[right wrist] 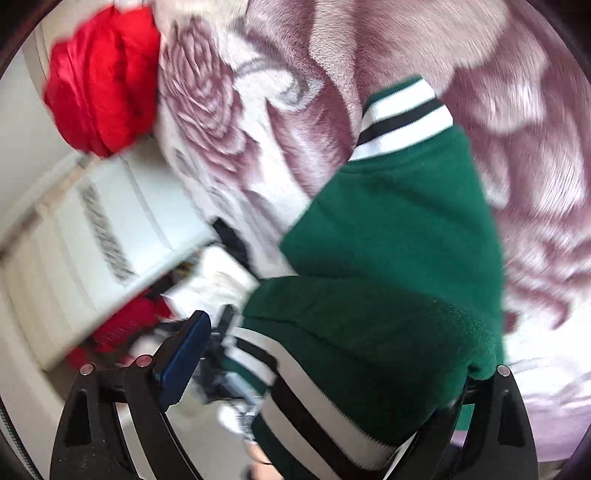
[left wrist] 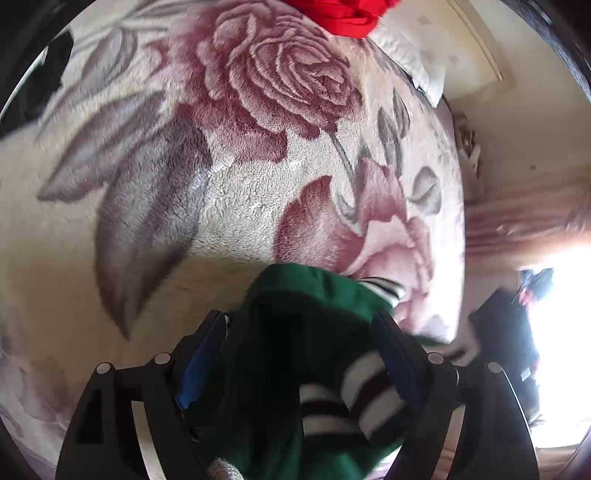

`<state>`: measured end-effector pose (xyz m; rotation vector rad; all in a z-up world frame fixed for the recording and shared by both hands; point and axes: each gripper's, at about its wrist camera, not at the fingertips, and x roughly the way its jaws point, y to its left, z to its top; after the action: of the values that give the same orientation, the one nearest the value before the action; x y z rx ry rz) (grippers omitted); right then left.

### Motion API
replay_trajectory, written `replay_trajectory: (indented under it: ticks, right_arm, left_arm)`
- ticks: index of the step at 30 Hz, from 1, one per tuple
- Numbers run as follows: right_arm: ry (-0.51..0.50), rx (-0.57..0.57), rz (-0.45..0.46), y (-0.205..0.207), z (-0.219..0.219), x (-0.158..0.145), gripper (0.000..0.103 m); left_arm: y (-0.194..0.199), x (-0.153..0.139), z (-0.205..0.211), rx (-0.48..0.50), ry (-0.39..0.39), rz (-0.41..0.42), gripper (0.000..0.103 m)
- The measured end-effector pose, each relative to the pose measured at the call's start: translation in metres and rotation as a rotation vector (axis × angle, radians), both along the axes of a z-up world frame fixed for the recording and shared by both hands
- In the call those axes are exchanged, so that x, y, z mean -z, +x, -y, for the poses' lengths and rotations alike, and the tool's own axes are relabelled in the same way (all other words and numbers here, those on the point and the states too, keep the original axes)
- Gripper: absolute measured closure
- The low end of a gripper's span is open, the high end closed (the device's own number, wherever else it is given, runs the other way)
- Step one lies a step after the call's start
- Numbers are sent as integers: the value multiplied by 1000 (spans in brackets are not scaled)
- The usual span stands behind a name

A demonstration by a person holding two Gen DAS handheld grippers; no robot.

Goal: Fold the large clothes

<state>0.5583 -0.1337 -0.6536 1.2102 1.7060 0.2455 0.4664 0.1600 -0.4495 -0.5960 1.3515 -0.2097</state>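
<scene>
A green fleece jacket with white and black striped ribbing is held above a rose-patterned blanket. In the left wrist view my left gripper (left wrist: 301,332) has its fingers on either side of a thick bunch of the green jacket (left wrist: 295,332), with a striped cuff (left wrist: 354,398) hanging by the right finger. In the right wrist view the green jacket (right wrist: 391,258) drapes over my right gripper (right wrist: 325,354) and hides its right finger. The left blue-padded finger (right wrist: 184,354) stands apart from the cloth. A striped hem (right wrist: 402,110) lies at the jacket's far end.
The rose blanket (left wrist: 221,166) covers the bed. A red garment (left wrist: 343,16) lies bunched at the bed's far end and also shows in the right wrist view (right wrist: 103,81). A white pillow (left wrist: 410,55) lies beside it. White furniture (right wrist: 92,236) and clutter stand beside the bed.
</scene>
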Motion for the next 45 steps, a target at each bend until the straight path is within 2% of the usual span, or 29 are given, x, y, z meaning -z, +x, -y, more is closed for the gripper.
replay_trajectory:
  ticks: [1,3,6,9,12,15,17,20,21,22,25,27,28,30,32,34,38,40,43,45]
  right_arm:
    - [-41,-35,-6,8,-2,-2,8]
    - [-36,-32,-25,20,-4,-1,8]
    - [98,128,-115,28,7,11,8]
    - [125,192,-127,28,18,10,8]
    - [138,224,-81,16,27,0,8]
    - [152,240,11,8,33,-14,8]
    - [218,272,64,3,34,-22,7]
    - [295,336,155,-8,42,-36,7]
    - [250,313,186,-11,47,-44,7]
    - [153,265,219,-15,53,-53,7]
    - [-293,9,258,-34,58,-67,7]
    - [-458,-171,239,-51,52,-56,7]
    - [-477,-223,225,-61,50,-46,7]
    - [-454,-268,196,-79,48,-24,7]
    - [-422,-255,175,-94,49,-5,7]
    - [-384,-227,184,-101,51,9,7]
    - [-271,-194,261,-84,47,38,7]
    - [-211,-237,301,-66,36,56,5]
    - [-89,-308,275,-38,16,98,0]
    - [-50,-326,298,-23,2,104,0]
  left_arm:
    - [-1,2,3,7,25,8,23]
    - [-3,9,7,8,43,3,23]
    - [-7,28,9,-12,22,-35,23]
    - [-11,31,6,-52,-8,-37,23]
    - [-15,19,-2,-102,-34,-2,23]
    - [-18,0,-22,-209,-83,45,23]
    - [-20,-14,-32,-256,-68,76,23]
    - [-25,-27,-26,-230,-10,107,23]
    - [-29,-27,-19,-194,30,108,23]
    - [-33,-25,-12,-163,61,105,23]
    - [-47,-3,16,-36,190,68,23]
    - [-61,25,29,36,345,24,23]
    - [-69,39,26,46,380,-1,21]
    - [-88,64,4,-9,308,-34,17]
    - [-102,78,-21,-74,247,-70,4]
    - [-108,81,-33,-103,211,-77,4]
    - [-106,72,-29,-76,224,-53,4]
    - [-107,67,-29,-85,209,-48,5]
    - [-116,57,-31,-103,214,-32,5]
    - [-127,47,-32,-117,240,-7,5]
